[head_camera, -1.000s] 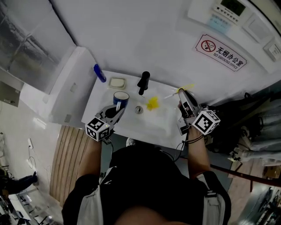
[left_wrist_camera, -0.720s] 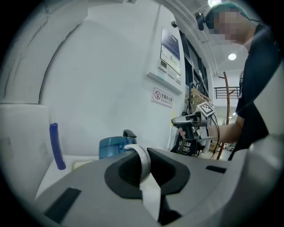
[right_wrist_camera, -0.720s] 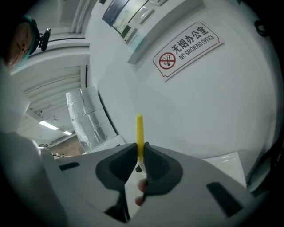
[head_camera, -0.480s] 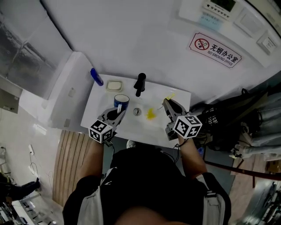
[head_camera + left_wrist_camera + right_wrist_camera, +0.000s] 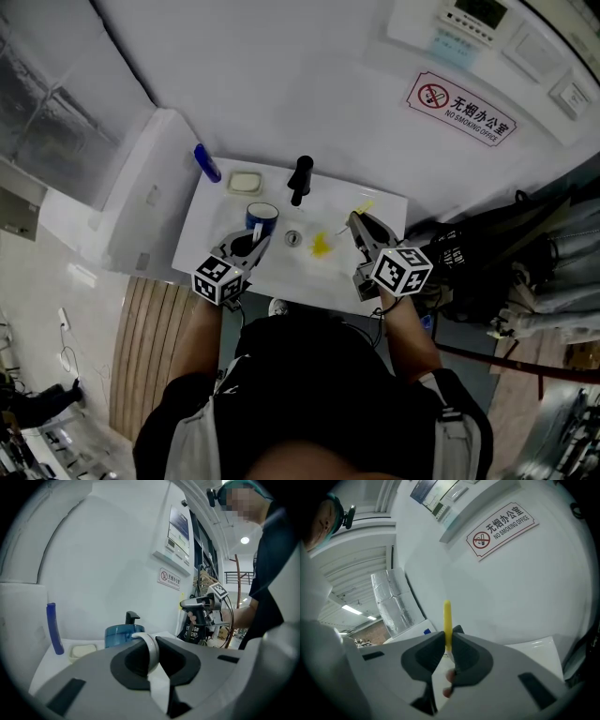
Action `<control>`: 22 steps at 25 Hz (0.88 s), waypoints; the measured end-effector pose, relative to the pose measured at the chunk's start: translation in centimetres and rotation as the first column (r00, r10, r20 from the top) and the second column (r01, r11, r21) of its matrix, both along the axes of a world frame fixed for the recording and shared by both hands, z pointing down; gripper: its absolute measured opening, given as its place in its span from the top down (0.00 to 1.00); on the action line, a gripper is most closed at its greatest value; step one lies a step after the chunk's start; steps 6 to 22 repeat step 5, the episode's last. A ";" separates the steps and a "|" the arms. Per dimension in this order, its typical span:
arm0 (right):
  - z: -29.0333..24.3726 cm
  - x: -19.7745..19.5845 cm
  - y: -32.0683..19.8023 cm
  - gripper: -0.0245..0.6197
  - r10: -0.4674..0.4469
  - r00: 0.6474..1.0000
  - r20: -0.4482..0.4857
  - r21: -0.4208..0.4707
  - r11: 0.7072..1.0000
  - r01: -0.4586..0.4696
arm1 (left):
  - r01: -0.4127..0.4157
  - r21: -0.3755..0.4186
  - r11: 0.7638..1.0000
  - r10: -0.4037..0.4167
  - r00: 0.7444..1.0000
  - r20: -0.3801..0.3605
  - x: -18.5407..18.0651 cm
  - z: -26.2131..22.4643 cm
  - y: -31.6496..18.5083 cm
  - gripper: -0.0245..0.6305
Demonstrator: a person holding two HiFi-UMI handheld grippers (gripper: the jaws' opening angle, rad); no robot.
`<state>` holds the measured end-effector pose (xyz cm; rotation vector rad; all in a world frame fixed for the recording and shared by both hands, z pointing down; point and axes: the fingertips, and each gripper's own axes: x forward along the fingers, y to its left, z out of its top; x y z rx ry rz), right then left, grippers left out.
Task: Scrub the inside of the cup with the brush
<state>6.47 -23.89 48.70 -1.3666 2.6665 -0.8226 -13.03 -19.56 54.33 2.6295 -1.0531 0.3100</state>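
White sink [image 5: 212, 223] with soap bar [image 5: 243, 182], blue tube [image 5: 207, 163], black faucet [image 5: 299, 178].

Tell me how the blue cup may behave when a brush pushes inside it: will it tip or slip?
The cup looks rigid, probably ceramic: it should not flex, but could chip. The left gripper pinches only its thin white handle, so sideways pushes may pivot it.

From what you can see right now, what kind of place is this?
Probably a washing corner in an office building: a white sink with a black faucet, a bar of soap at its back edge, and a wall sign reading NO SMOKING OFFICE.
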 end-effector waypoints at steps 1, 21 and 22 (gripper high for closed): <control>0.0 -0.1 0.0 0.88 -0.001 1.000 0.001 0.000 1.000 0.001 | -0.002 0.000 1.000 0.002 1.000 0.002 -0.1 0.1 0.0 0.90; -0.2 -0.6 0.2 0.88 -0.002 1.000 0.001 0.000 1.000 0.002 | -0.002 -0.013 1.000 0.002 1.000 0.000 -0.5 0.3 0.2 0.90; -0.2 -0.6 0.2 0.88 -0.002 1.000 0.001 0.000 1.000 0.002 | -0.002 -0.013 1.000 0.002 1.000 0.000 -0.5 0.3 0.2 0.90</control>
